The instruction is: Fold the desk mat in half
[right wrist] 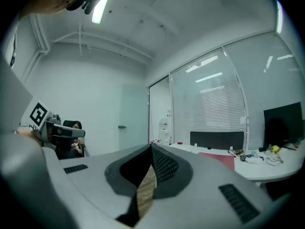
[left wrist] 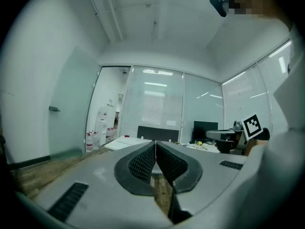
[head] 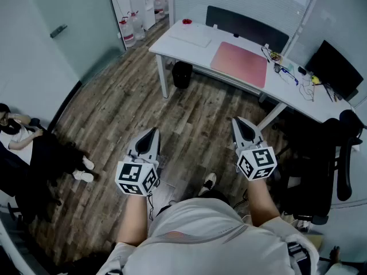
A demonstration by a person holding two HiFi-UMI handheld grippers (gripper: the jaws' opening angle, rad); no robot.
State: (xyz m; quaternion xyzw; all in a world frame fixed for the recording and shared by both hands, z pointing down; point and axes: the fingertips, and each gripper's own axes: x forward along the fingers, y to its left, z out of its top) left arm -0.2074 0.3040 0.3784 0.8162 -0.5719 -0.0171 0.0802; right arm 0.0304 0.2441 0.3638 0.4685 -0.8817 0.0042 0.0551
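Left gripper point(head: 153, 130), right gripper point(head: 237, 120) closed; desk mat point(head: 239, 63) distant.

Head view looks steeply down; gripper views face the distant desk point(head: 172, 44) (shared by all).

We can read no words, brands or numbers anywhere; the only signs we make out are the black-and-white square markers point(head: 136, 178) on the cubes of the left gripper point(head: 153, 132) and the right gripper point(head: 238, 121), patterns without letters.
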